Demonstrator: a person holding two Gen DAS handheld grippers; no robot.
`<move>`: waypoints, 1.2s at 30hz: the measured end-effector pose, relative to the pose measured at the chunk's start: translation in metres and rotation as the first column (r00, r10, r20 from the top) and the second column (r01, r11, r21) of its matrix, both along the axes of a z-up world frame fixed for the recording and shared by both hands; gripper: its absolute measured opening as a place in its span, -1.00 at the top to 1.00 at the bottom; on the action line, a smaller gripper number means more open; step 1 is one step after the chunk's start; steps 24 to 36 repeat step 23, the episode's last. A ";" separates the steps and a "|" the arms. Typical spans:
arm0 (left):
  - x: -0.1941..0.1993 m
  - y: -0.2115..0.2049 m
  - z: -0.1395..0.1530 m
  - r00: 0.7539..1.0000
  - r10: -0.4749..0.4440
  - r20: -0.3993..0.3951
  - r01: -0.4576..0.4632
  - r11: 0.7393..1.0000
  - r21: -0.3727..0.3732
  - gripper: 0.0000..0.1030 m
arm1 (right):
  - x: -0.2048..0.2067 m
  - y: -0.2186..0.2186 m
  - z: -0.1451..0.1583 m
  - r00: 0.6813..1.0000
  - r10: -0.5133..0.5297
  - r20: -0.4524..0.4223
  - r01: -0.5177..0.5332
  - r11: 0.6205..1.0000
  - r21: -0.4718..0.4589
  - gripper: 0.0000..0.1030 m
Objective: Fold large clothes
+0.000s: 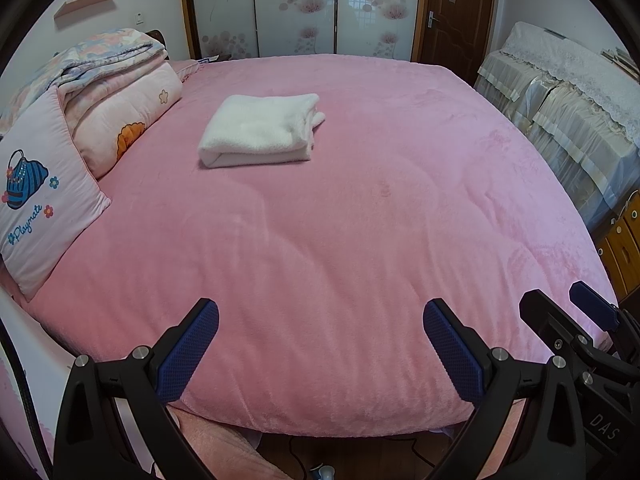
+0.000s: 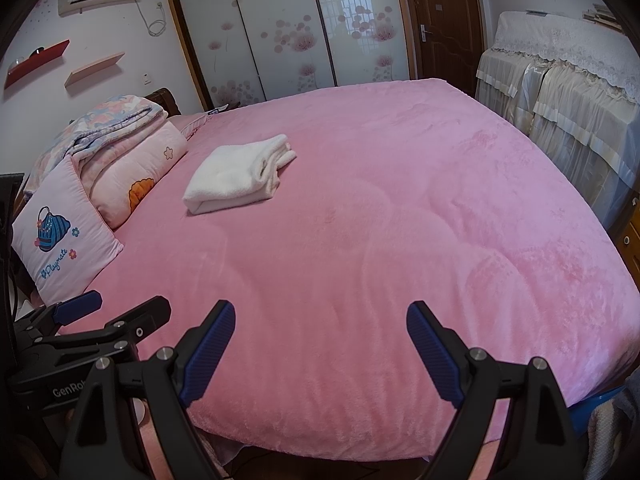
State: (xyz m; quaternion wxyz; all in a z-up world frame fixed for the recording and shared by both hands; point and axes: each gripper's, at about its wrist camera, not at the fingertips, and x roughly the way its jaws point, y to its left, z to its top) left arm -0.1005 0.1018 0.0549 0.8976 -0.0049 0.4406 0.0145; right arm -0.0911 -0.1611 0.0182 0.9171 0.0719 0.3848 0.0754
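A white fluffy garment (image 1: 260, 130) lies folded into a thick rectangle on the pink bed cover (image 1: 340, 220), towards the far left of the bed. It also shows in the right wrist view (image 2: 236, 174). My left gripper (image 1: 320, 312) is open and empty over the near edge of the bed, far from the garment. My right gripper (image 2: 320, 314) is open and empty too, also at the near edge. The right gripper shows at the right of the left wrist view (image 1: 568, 304), and the left gripper at the left of the right wrist view (image 2: 116, 306).
A pink cushion (image 1: 40, 208) and folded quilts (image 1: 116, 92) lie stacked at the bed's left side. Cloth-covered furniture (image 1: 560, 104) stands along the right. Sliding wardrobe doors (image 1: 296, 8) and a brown door (image 1: 456, 12) are behind the bed.
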 end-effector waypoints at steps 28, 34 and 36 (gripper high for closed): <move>-0.003 0.004 -0.003 1.000 0.002 -0.005 -0.002 1.000 0.004 -0.96 | -0.002 0.004 -0.002 1.000 0.000 -0.004 0.000 1.000 0.004 -0.71; -0.003 0.004 -0.003 1.000 0.002 -0.005 -0.002 1.000 0.004 -0.96 | -0.002 0.004 -0.002 1.000 0.000 -0.004 0.000 1.000 0.004 -0.71; -0.003 0.004 -0.003 1.000 0.002 -0.005 -0.002 1.000 0.004 -0.96 | -0.002 0.004 -0.002 1.000 0.000 -0.004 0.000 1.000 0.004 -0.71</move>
